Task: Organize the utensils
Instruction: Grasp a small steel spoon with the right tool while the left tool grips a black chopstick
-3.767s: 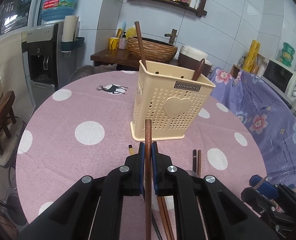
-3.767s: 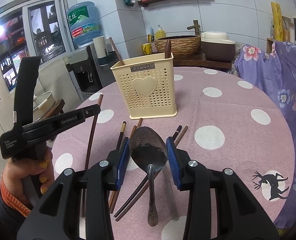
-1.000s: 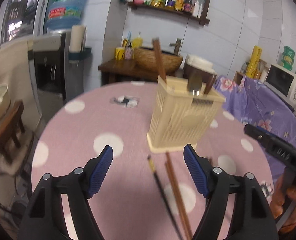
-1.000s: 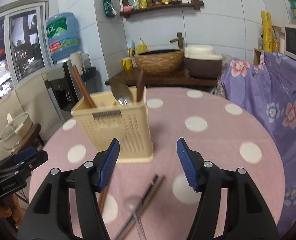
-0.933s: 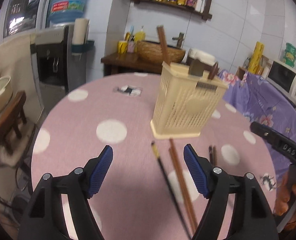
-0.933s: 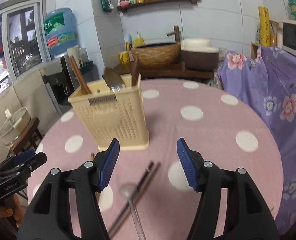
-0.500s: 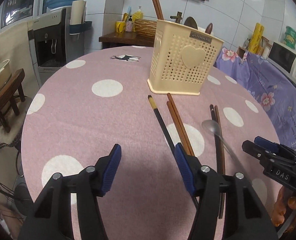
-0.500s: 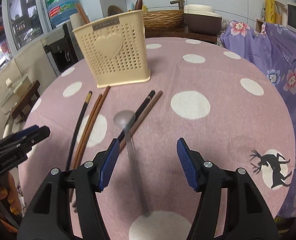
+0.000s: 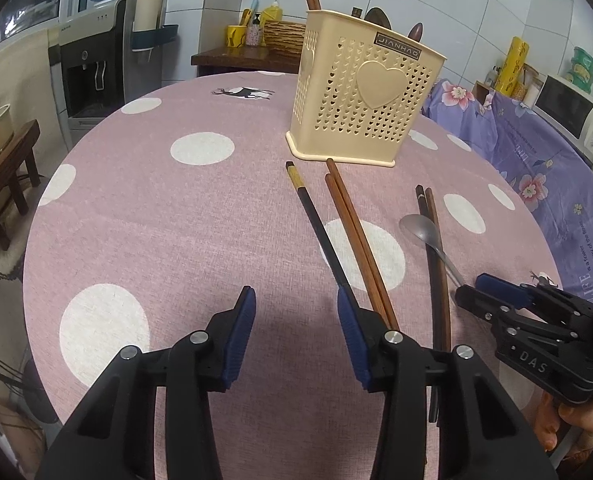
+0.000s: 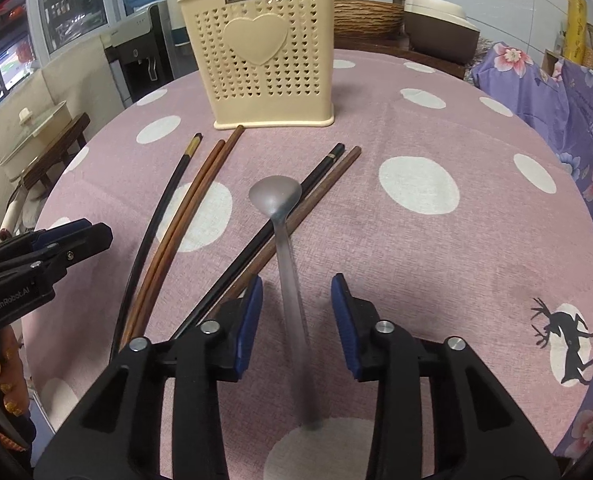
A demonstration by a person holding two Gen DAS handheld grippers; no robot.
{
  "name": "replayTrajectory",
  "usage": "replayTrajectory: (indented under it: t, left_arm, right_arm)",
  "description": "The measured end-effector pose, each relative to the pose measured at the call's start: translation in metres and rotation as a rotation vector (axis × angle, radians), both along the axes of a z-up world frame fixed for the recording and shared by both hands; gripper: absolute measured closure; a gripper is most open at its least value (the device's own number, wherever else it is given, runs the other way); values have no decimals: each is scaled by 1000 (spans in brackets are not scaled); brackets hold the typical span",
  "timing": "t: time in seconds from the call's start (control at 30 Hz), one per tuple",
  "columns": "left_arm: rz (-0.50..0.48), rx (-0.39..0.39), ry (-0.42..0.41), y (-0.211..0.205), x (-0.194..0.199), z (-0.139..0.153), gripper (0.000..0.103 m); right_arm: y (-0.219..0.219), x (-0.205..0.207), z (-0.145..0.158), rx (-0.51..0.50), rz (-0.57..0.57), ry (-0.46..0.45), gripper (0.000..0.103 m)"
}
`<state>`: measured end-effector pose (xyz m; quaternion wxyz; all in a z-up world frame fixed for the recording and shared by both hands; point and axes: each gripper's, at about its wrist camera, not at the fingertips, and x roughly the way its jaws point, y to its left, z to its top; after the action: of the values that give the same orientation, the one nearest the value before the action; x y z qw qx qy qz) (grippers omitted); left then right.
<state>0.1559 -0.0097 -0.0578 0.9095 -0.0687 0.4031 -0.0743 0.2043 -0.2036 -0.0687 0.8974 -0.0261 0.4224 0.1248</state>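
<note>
A cream perforated holder (image 9: 360, 92) (image 10: 264, 52) stands on the table with chopsticks and a spoon in it. On the cloth lie a black gold-tipped chopstick (image 9: 316, 220) (image 10: 168, 196), a brown pair (image 9: 352, 224) (image 10: 192, 196), a dark pair (image 9: 432, 240) (image 10: 316, 184) and a metal spoon (image 9: 416, 226) (image 10: 274, 196). My left gripper (image 9: 296, 308) (image 10: 72, 232) hangs low, its jaws closing on nothing, with the black chopstick under its right pad. My right gripper (image 10: 296, 292) (image 9: 496, 292) straddles the spoon's handle, jaws closing, pads clear of it.
The round table wears a pink cloth with white dots (image 9: 200, 148) (image 10: 416, 184). A purple floral cover (image 9: 536, 152) lies to the right, and a water dispenser (image 9: 92, 64) and a wooden stool (image 9: 4, 168) stand to the left. A hand holds each gripper.
Both grippers have sunk toward the table and tipped downward, and their jaws have narrowed. The chopstick and spoon held several seconds ago now stand in the holder.
</note>
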Motion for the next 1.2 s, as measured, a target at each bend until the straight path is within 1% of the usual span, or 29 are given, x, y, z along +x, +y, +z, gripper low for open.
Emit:
replayTrajectory:
  t: [0.07, 0.23, 0.3, 0.37, 0.53, 0.63, 0.7, 0.83, 0.93, 1.03, 1.1, 1.17, 1.2]
  left_arm:
    - [2, -1, 2, 1, 0, -1, 60]
    - [0, -1, 2, -1, 0, -1, 60]
    - [-2, -4, 6, -2, 1, -1, 60]
    - [-3, -6, 7, -3, 1, -1, 60]
    - [-2, -3, 2, -5, -1, 0, 60]
    - [-3, 0, 2, -6, 0, 0, 60]
    - [-8, 5, 5, -7, 2, 0, 60]
    - [-17, 6, 17, -10, 11, -1, 60]
    - [-27, 18, 21, -14, 20, -1, 61]
    - [-31, 29, 32, -16, 31, -1, 61]
    - [-32, 37, 34, -17, 36, 0, 61]
    - [-33, 38, 43, -16, 42, 0, 61]
    - [-35, 39, 47, -16, 45, 0, 61]
  right_arm:
    - [2, 2, 0, -10, 9, -1, 74]
    - [3, 5, -1, -14, 19, 2, 91]
    - [3, 5, -1, -11, 21, 3, 93]
    - [-1, 5, 1, 25, 10, -6, 94]
    - [-22, -6, 19, 94, -74, -68, 94]
    - [-37, -15, 25, 79, -141, -81, 94]
    - [-46, -20, 23, 60, -172, -77, 94]
    - [-57, -25, 7, 31, -200, -42, 94]
    - [-60, -27, -1, 40, -206, -34, 94]
    - [-58, -27, -3, 26, -211, -45, 94]
    - [-58, -26, -3, 34, -203, -37, 93]
    - [-58, -25, -4, 44, -199, -28, 86]
    - [-59, -25, -3, 48, -203, -32, 76]
